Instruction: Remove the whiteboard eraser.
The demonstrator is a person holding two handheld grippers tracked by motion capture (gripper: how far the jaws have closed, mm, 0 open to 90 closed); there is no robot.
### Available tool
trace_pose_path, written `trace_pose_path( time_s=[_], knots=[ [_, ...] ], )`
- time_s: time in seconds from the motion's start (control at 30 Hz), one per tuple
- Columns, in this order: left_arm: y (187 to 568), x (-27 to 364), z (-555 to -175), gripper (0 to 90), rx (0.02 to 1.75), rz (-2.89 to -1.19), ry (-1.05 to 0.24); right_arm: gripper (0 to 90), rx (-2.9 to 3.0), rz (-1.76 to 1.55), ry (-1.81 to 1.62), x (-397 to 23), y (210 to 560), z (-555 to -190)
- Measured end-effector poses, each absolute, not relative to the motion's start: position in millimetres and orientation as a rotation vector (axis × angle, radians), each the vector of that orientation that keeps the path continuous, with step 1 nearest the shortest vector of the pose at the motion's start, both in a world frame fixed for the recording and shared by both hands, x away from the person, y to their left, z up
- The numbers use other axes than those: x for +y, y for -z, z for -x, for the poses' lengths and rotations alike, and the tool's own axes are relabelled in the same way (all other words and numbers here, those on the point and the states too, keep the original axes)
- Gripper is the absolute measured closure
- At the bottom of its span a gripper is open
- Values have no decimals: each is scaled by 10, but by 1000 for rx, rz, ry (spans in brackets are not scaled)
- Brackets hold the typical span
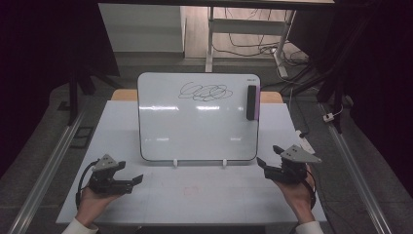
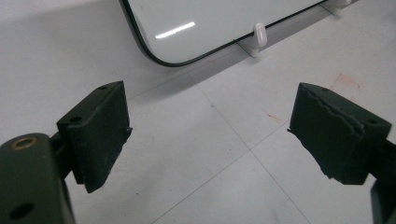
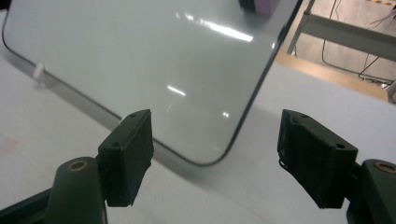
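Nearest us, the left gripper [image 1: 127,183] rests low on the white tabletop [image 1: 195,195], jaws spread wide and holding nothing. Over on the other side, the right gripper [image 1: 268,157] sits likewise, released and empty. Bare tabletop lies between them. Farther back, the whiteboard [image 1: 195,131] stands upright on two small white feet, scribble [image 1: 204,91] near its top, a dark eraser [image 1: 251,102] at its right edge.

The whiteboard [image 1: 197,117] stands on the table [image 1: 195,195], eraser [image 1: 251,102] on its right edge, scribble [image 1: 205,91] at top
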State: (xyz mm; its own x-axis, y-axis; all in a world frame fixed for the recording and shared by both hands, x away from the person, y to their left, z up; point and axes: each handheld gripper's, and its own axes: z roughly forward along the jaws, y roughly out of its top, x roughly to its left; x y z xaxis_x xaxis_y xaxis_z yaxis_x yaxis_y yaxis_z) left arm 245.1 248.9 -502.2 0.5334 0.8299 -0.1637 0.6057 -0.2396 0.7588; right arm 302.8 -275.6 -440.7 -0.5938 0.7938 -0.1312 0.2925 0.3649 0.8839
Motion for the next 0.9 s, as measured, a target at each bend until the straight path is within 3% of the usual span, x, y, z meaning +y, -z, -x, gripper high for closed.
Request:
trace_pose_path(
  time_s=[0.3, 0.9],
  knots=[
    [5026, 2475, -2443, 129, 1158, -1962, -345, 272, 2012, -953, -1215, -2580, 4123, -3151],
    [5053, 2458, -2447, 130, 1161, -1967, -332, 352, 1904, -1028, -1109, -2143, 3899, -3866]
  ],
)
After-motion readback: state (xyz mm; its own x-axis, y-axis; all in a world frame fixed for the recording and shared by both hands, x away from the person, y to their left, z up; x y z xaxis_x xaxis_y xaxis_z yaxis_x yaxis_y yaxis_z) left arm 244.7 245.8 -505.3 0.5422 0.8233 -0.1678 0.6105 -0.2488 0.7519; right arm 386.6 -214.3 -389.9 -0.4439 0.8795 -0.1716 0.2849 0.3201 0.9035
